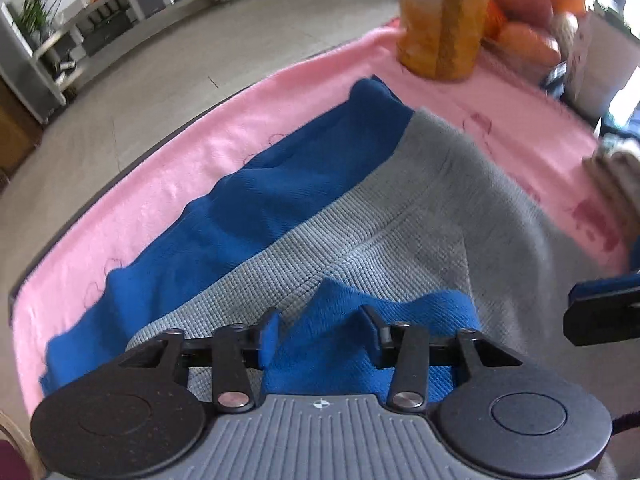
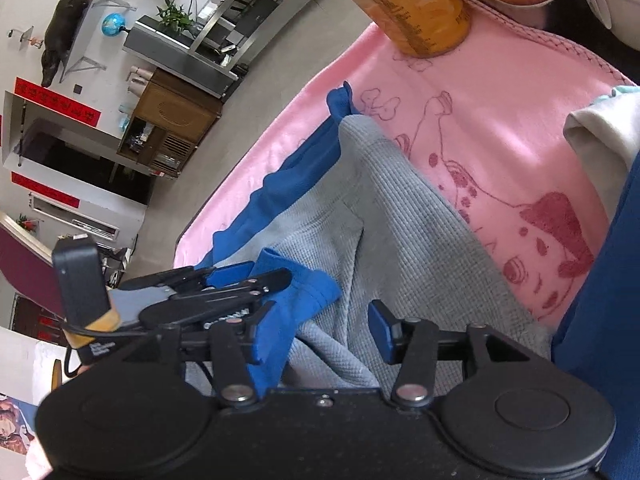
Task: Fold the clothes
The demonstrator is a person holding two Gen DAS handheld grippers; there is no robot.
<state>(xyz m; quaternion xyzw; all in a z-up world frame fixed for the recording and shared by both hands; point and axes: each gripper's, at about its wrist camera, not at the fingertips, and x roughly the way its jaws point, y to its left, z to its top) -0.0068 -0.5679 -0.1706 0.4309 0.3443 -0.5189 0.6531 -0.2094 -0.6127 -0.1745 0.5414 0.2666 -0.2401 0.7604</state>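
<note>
My left fingers (image 1: 320, 330) and right fingers (image 2: 316, 330) are spread over the blue-and-grey top (image 1: 400, 216) on the pink-covered worktop (image 1: 208, 140). It's soft, light knit; I'd pinch the blue hem (image 1: 384, 308).

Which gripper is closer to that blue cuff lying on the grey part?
Left. The left gripper has the blue cuff right between its open fingers; the right gripper sits just beside it, over the grey fabric.
</note>
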